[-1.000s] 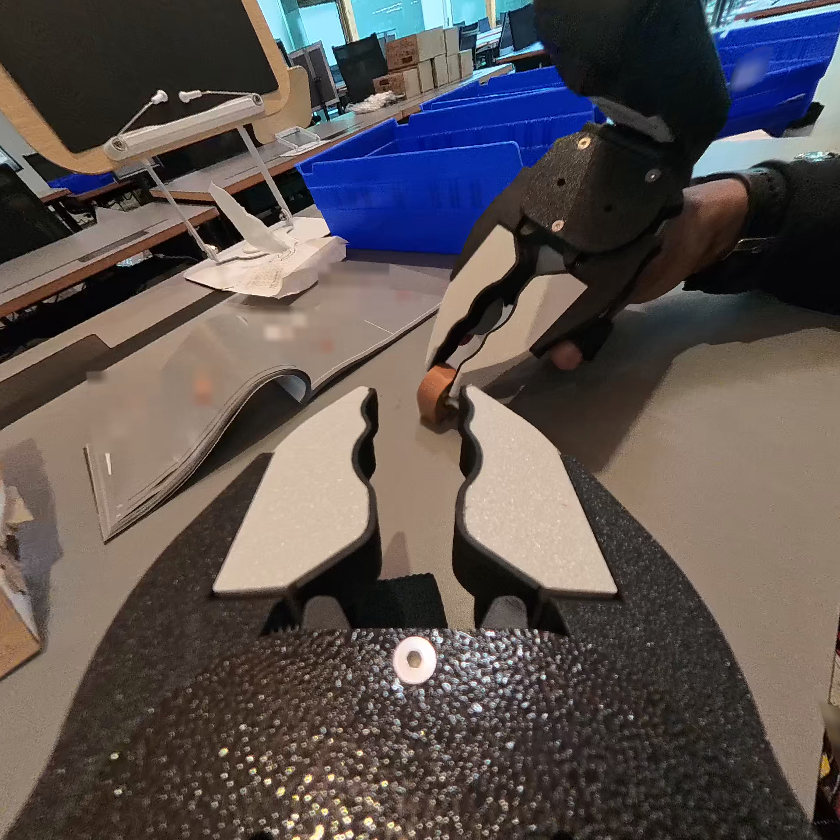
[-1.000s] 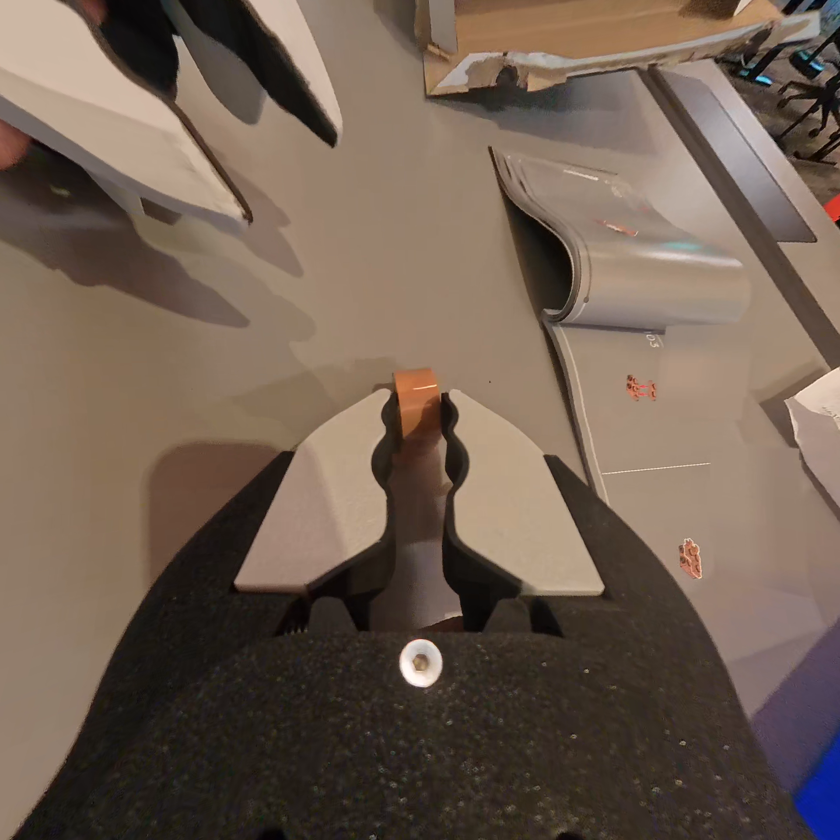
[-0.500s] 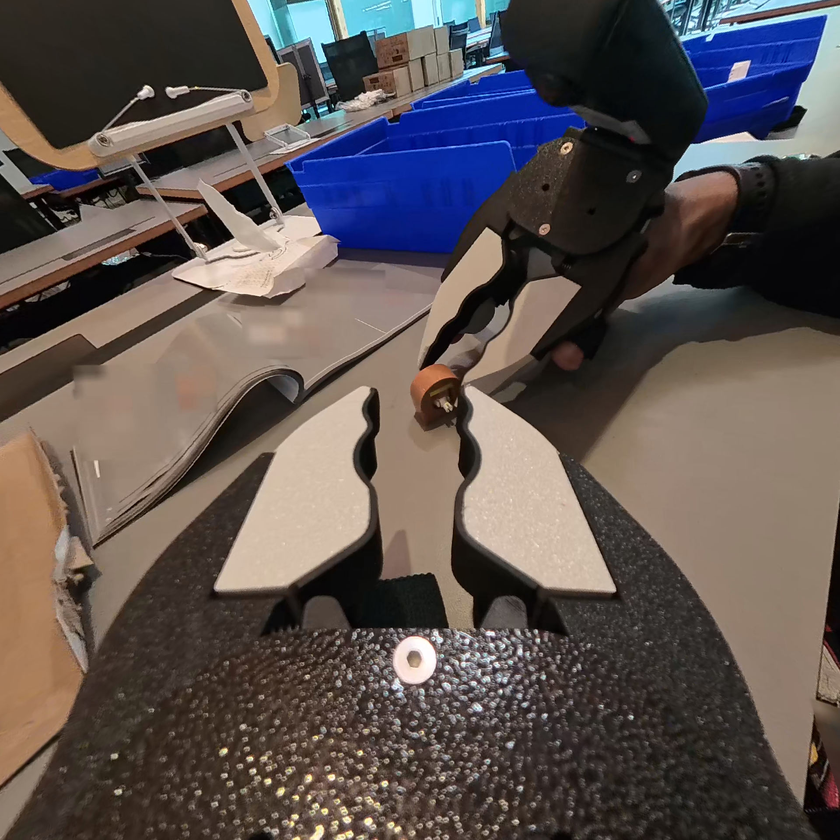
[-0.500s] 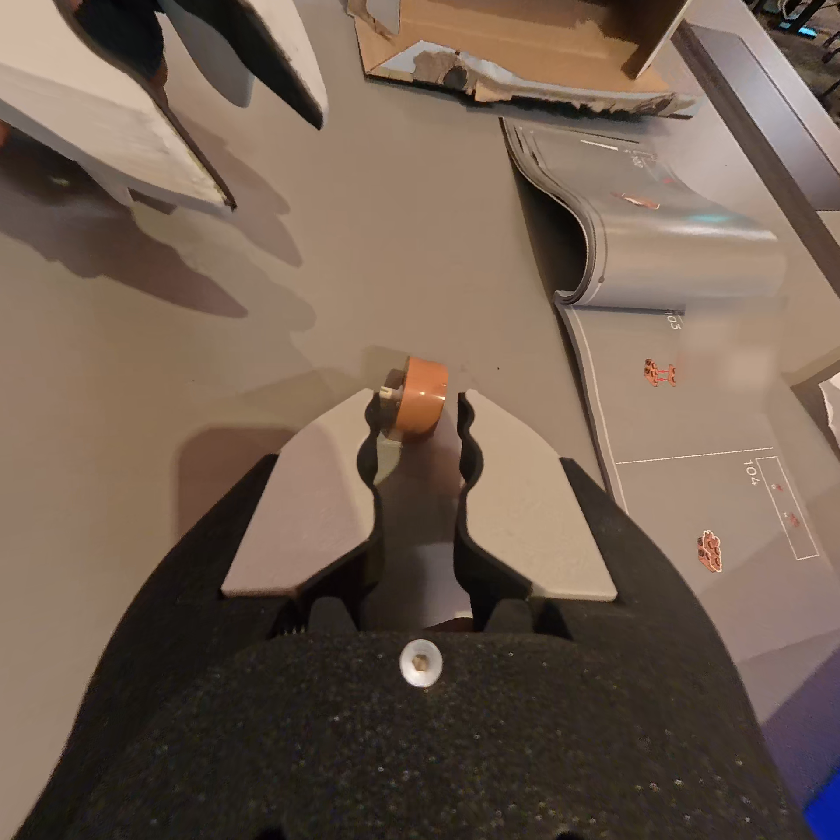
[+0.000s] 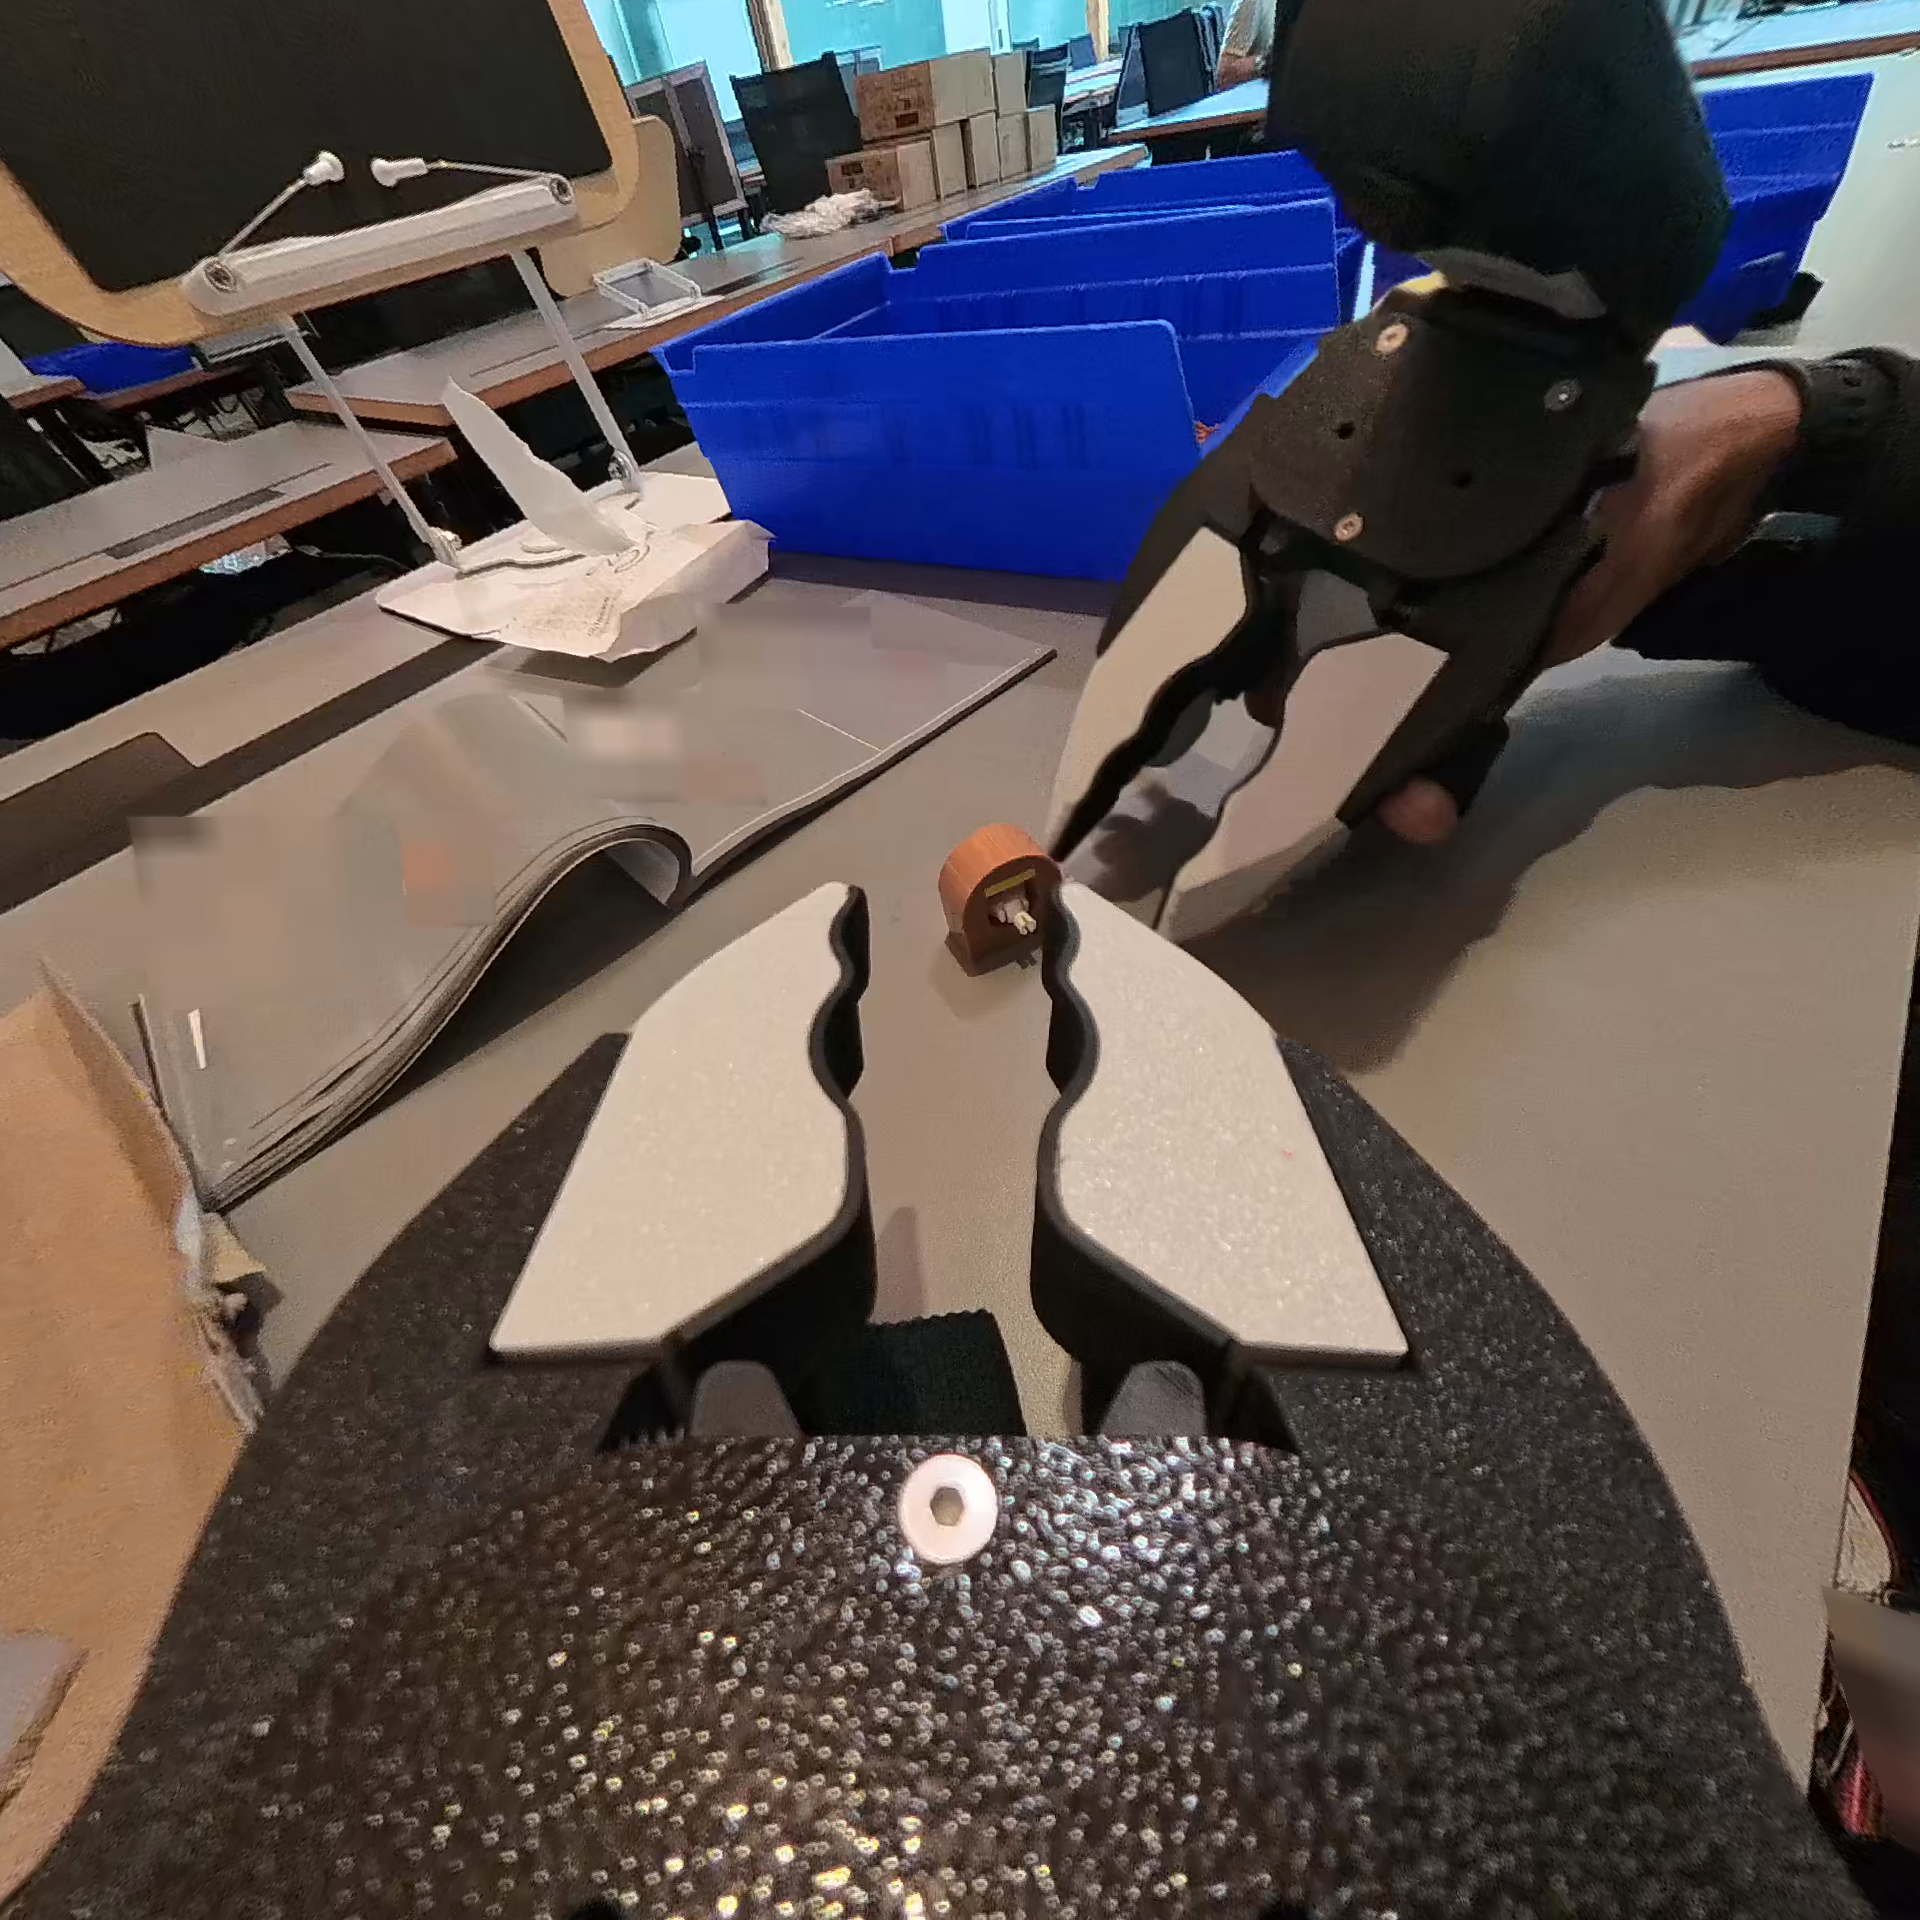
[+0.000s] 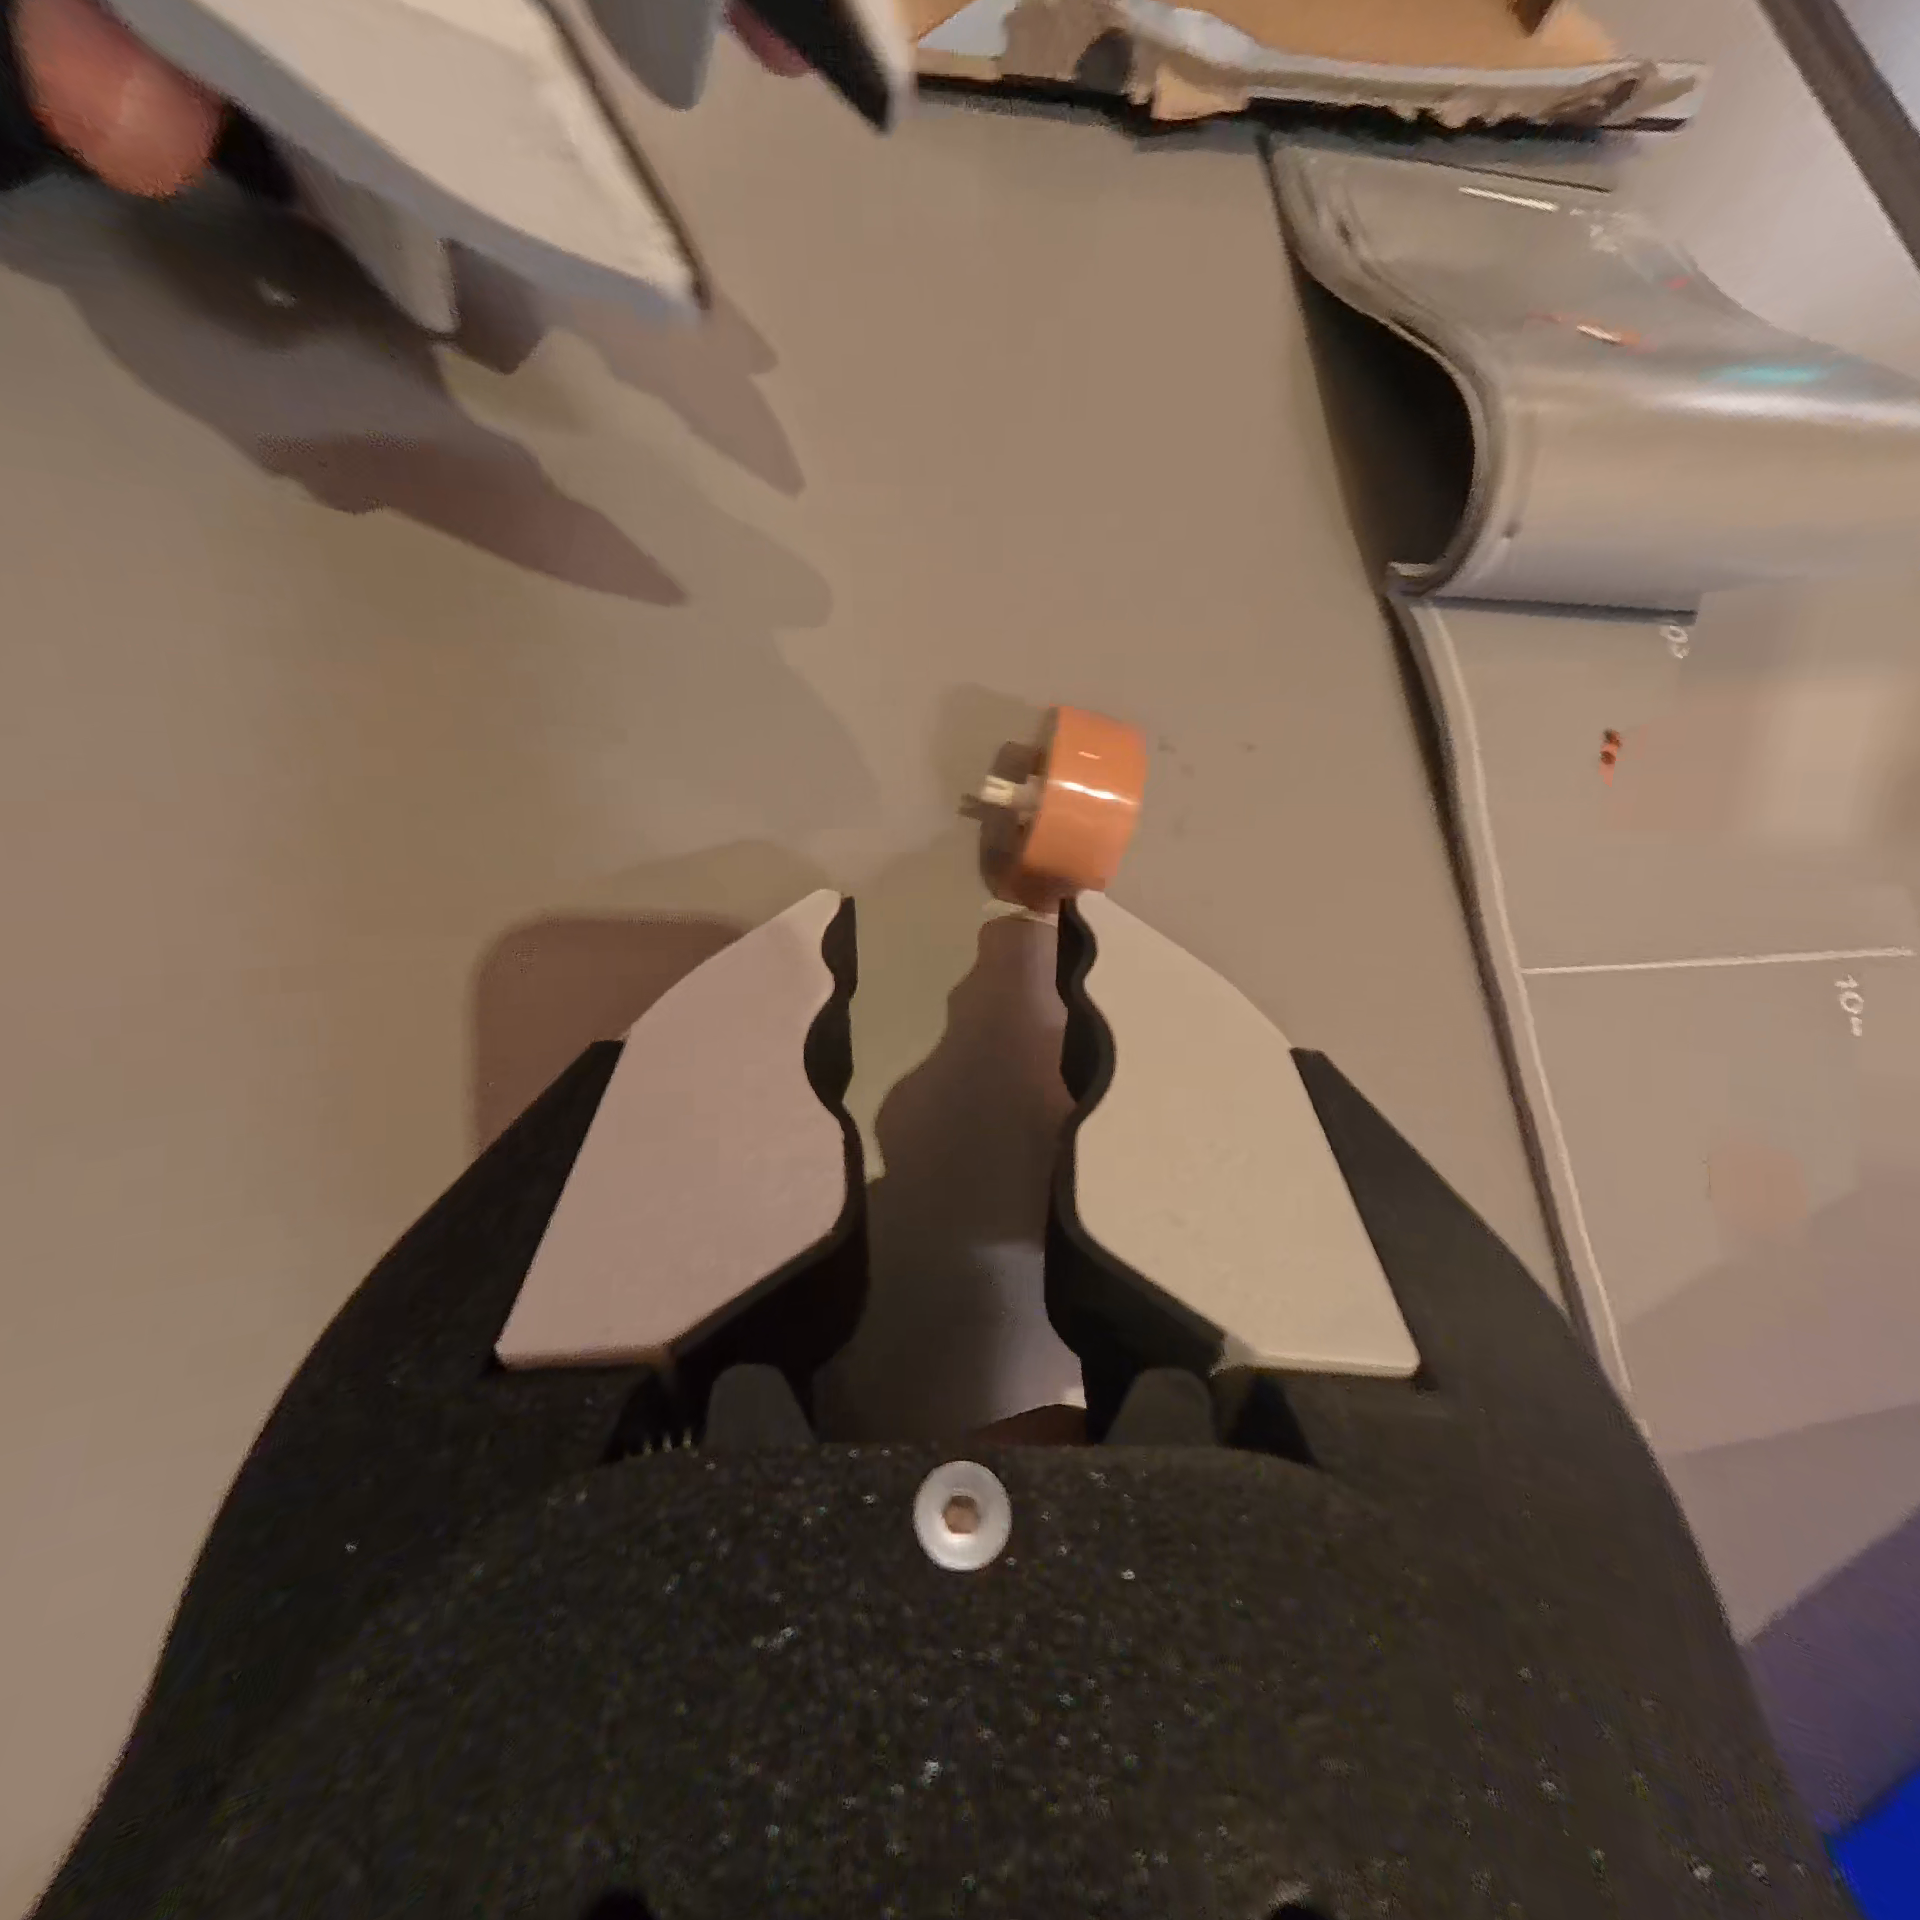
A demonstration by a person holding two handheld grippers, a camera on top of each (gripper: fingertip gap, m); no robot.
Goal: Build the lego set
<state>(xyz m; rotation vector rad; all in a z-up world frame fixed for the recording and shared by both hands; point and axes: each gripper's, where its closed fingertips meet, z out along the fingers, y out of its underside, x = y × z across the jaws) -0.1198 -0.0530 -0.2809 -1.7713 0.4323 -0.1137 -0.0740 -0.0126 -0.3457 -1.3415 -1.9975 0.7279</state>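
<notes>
A small brown block with a rounded top and a white peg on one face (image 5: 992, 907) stands on the grey table, free of both grippers. My left gripper (image 5: 951, 914) is open with nothing between its fingers; the block stands just beyond its right fingertip. My right gripper (image 6: 956, 914) is open with nothing between its fingers; the block (image 6: 1070, 805) lies just past its right fingertip. In the left wrist view the right gripper (image 5: 1132, 883) hovers behind the block, held by a hand. In the right wrist view the left gripper's fingers (image 6: 561, 197) show at the top left.
An open grey booklet (image 5: 582, 790) lies left of the block; it also shows in the right wrist view (image 6: 1662, 499). Torn cardboard (image 6: 1299, 62) lies beyond. Blue bins (image 5: 935, 447) stand behind. A stand on crumpled paper (image 5: 582, 582) is at the back left. Across from one pair of fingers to the other is roughly 9 cm.
My right gripper was shut on the brown block, then opened and drew back, leaving the block on the table, turned and tipped. My left gripper stayed open, shifting only slightly.
</notes>
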